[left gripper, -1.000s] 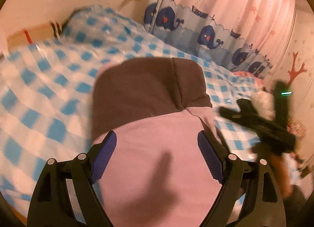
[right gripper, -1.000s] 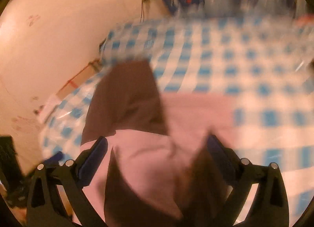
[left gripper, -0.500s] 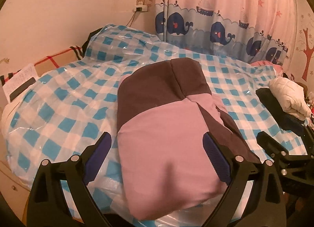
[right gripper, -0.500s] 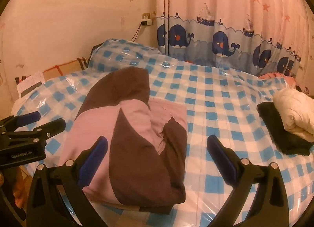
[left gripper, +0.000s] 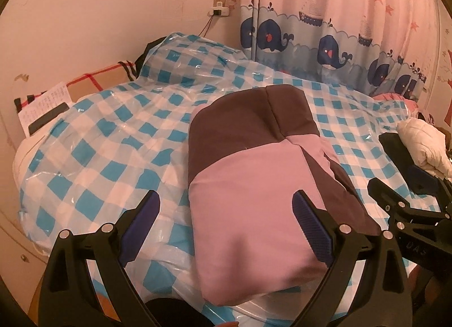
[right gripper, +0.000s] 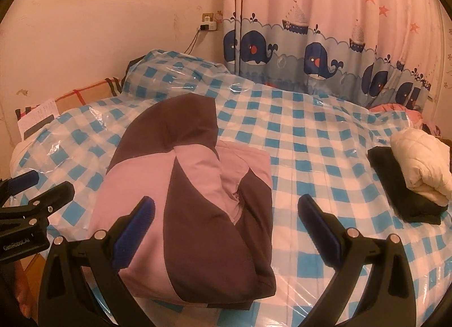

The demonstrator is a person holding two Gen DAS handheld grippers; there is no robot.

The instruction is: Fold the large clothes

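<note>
A pink-and-brown hooded jacket (left gripper: 254, 185) is shown folded into a compact bundle and laid at the near edge of the bed (left gripper: 107, 140), its brown hood (left gripper: 251, 118) turned toward the headboard end and its rounded fold overhanging the edge slightly. In the right wrist view the same jacket (right gripper: 192, 200) is seen from its open side, where the brown side panels and a zip edge are stacked in layers; this placement close to the near edge is judged to keep the bundle within easy reach.

The bed is covered with a blue-and-white checked sheet under clear plastic film (right gripper: 296, 140), presumably laid so that garments slide and stay clean. At the right edge of the bed, well apart from the jacket, a folded cream padded garment (right gripper: 418, 160) is rested on a folded black garment (right gripper: 401, 185), which suggests a pile of finished items.

The left tongs (left gripper: 226, 225) are held spread wide above the near end of the jacket, nothing being pinched between the blue pads (left gripper: 310, 231). The right tongs (right gripper: 223, 231) are likewise spread and empty, held over the jacket's near right corner. Neither pair appears to touch the fabric.

The fold of this garment is judged complete or nearly so. A whale-print curtain (right gripper: 310, 53) and a wall socket (right gripper: 207, 23) are visible behind the bed.
</note>
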